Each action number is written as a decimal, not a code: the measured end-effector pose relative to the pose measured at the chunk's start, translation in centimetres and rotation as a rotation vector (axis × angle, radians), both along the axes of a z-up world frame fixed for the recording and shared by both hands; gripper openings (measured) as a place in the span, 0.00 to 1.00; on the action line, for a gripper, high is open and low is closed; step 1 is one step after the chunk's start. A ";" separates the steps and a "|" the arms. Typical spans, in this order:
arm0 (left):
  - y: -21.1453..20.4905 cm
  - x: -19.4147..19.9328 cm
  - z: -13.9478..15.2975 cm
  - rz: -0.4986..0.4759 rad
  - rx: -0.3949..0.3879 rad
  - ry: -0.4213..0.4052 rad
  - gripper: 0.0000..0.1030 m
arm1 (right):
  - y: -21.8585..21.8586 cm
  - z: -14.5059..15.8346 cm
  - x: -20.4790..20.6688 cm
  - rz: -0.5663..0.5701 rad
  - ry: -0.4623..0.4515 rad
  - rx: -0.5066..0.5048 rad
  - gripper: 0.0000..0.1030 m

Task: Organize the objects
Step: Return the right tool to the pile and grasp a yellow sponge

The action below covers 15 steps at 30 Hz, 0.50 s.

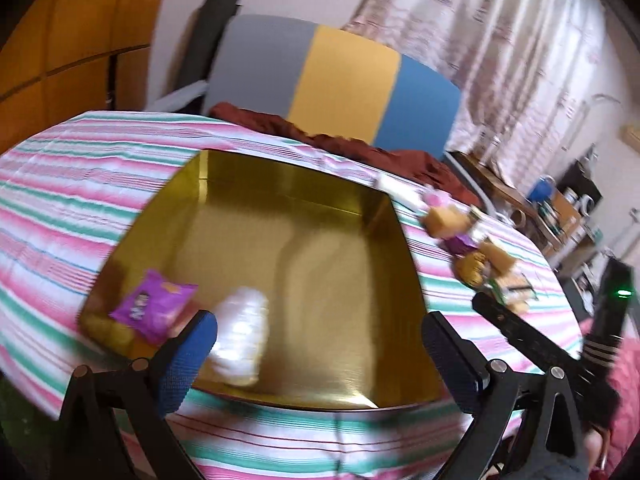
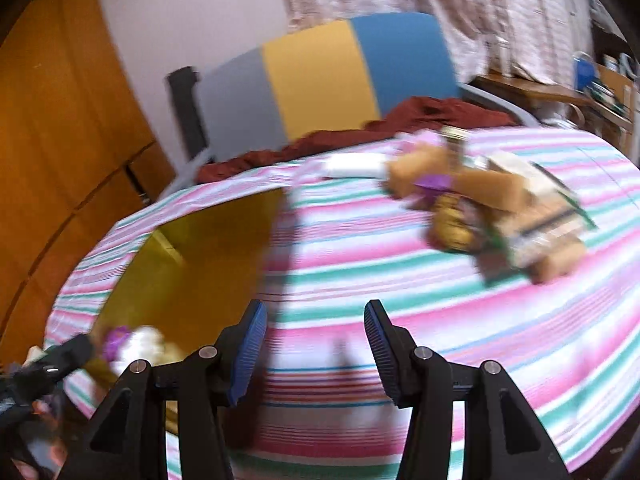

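Observation:
A gold tin (image 1: pixel 304 200) lies open on the striped cloth (image 1: pixel 80 184). Inside it, near the front left, lie a purple packet (image 1: pixel 154 306) and a white wrapped packet (image 1: pixel 240 332). My left gripper (image 1: pixel 320 344) hangs open over the tin's near edge, with nothing between its blue pads. A pile of snack packets (image 1: pixel 476 256) lies on the cloth to the right of the tin. In the right wrist view my right gripper (image 2: pixel 316 344) stands open and empty above the cloth, with the pile (image 2: pixel 492 208) ahead at the right and the tin (image 2: pixel 208 248) at the left. Both views are blurred.
A grey, yellow and blue chair back (image 1: pixel 332 76) stands behind the table, with a dark red cloth (image 1: pixel 360 148) bunched at the far edge. Curtains (image 1: pixel 500 40) hang behind. A cluttered shelf (image 1: pixel 560 204) is at the far right. An orange wooden wall (image 2: pixel 60 120) is at the left.

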<state>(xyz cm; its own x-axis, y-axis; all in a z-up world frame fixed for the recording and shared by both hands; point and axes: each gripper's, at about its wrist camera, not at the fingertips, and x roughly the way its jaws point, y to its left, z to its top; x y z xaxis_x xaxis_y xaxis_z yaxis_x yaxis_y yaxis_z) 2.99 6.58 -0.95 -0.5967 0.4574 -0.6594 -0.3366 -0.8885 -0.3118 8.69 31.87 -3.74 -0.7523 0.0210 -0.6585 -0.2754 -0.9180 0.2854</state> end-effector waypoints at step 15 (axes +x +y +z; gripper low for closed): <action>6.5 2.5 0.0 -0.176 0.008 -0.024 1.00 | 19.9 0.5 2.4 -0.464 0.024 -0.030 0.46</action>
